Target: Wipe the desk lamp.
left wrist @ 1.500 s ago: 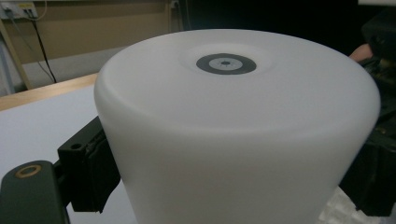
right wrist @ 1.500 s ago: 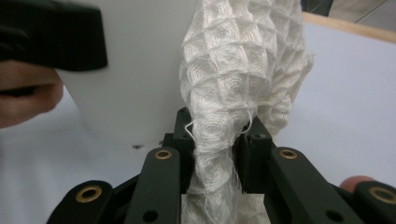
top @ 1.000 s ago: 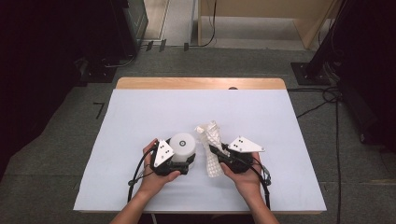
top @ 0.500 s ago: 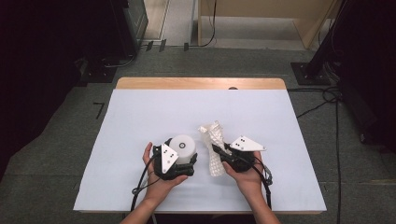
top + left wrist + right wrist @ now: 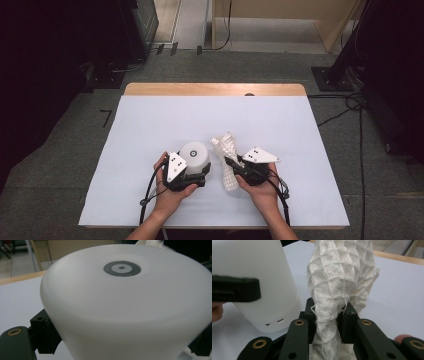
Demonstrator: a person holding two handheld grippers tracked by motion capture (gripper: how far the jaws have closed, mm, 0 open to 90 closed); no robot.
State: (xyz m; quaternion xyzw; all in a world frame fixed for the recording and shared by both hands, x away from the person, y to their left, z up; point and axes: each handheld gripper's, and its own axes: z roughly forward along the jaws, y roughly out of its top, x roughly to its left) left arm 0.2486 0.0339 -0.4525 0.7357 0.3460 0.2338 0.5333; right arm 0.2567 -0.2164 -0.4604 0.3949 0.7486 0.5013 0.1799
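Observation:
A white round-topped canister (image 5: 195, 156) with a grey ring on its top (image 5: 122, 268) sits between the jaws of my left gripper (image 5: 196, 172), which is shut on its sides. In the left gripper view the canister bulges over both black fingers (image 5: 42, 336). Just to its right, my right gripper (image 5: 231, 168) is shut on a white waffle-weave cloth (image 5: 227, 150). The cloth (image 5: 339, 277) rises bunched from between the pads (image 5: 348, 323), and its lower end hangs under the jaws. Canister (image 5: 259, 270) and cloth stand close together, a narrow gap between them.
Both hands work near the front edge of the white-covered table (image 5: 150, 125), whose wooden rim (image 5: 215, 89) shows at the far side. Dark equipment (image 5: 60, 60) stands left of the table. Cables (image 5: 350, 102) and a stand base lie on the floor at right.
The left gripper has tilted, its grey plate turning more upright, with the canister still in it. The right gripper and the cloth have stayed in place.

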